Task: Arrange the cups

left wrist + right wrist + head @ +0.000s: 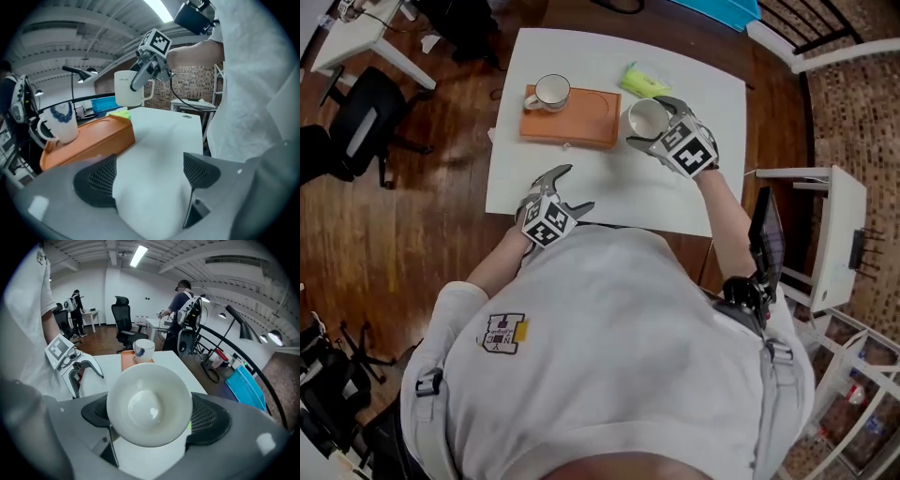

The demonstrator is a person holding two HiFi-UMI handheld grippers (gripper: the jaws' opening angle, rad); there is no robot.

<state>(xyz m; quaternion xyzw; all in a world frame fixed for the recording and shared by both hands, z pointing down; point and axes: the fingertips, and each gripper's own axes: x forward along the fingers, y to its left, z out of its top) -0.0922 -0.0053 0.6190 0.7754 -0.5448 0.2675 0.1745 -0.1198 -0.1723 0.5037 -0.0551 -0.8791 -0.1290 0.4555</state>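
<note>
A white cup with a blue pattern (548, 92) stands on the left end of an orange tray (581, 120) at the far side of the white table (609, 192). My right gripper (647, 123) is shut on a second white cup (648, 113), held in the air just right of the tray. In the right gripper view this cup (149, 404) fills the jaws with its mouth toward the camera. My left gripper (577, 187) hovers open and empty near the table's front edge. From the left gripper view, the held cup (129, 87) hangs above the tray (89, 136).
A green packet (642, 82) lies behind the tray's right end. An office chair (361, 122) and another white desk (356, 33) stand to the left, and a white shelf unit (834, 234) stands to the right. People stand in the room's background (180, 310).
</note>
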